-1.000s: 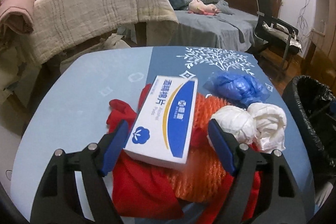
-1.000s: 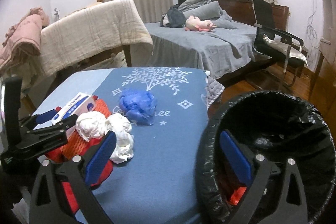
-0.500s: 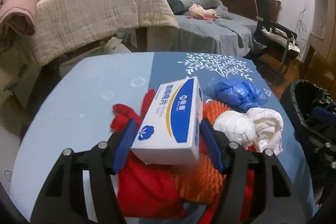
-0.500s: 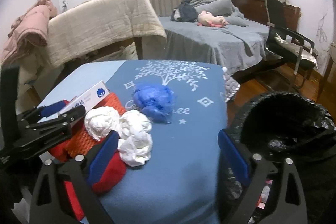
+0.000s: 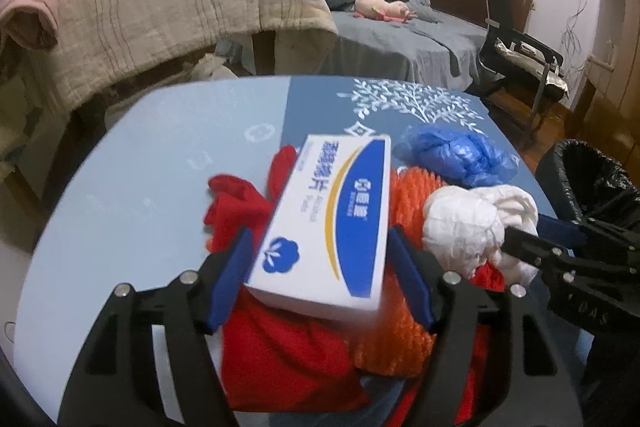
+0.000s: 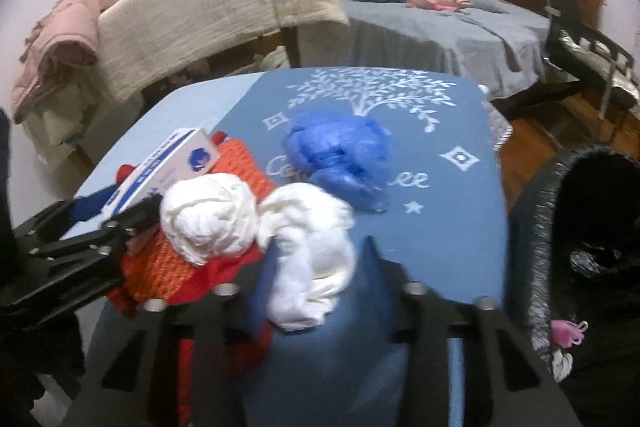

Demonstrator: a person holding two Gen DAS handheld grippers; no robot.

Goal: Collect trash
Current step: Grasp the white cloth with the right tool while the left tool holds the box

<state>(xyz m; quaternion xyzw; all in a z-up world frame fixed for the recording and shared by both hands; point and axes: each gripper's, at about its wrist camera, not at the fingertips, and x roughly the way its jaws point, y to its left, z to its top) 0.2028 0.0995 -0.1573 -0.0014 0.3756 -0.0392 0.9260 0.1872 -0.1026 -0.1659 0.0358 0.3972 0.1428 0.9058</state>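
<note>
On the left I have the left gripper [image 5: 322, 267] closed against the sides of the white and blue box [image 5: 332, 223], its two blue pads touching the box's long edges; the box rests on the red cloth [image 5: 280, 351] and the orange net [image 5: 400, 343] at the near side of the worktop [image 5: 140, 187]. I judge the step in hand to be the pick-up of two pieces of trash at once. Moving right, the white tissue wads [image 6: 248, 223] lie just beside the box, and the right gripper [image 6: 316, 291] pinches the nearer wad between narrowly set fingers; the view is blurred, so full contact is not certain. The blue plastic bag [image 6: 340, 159] lies untouched on the worktop beyond the wads. At far right the black-lined trash bin [image 6: 592, 247] stands beside the worktop edge, with some litter already inside. My next move calls for lifting both items clear of the cloth pile without dragging it, carrying them right over the bin rim, then spreading each gripper to release.
</note>
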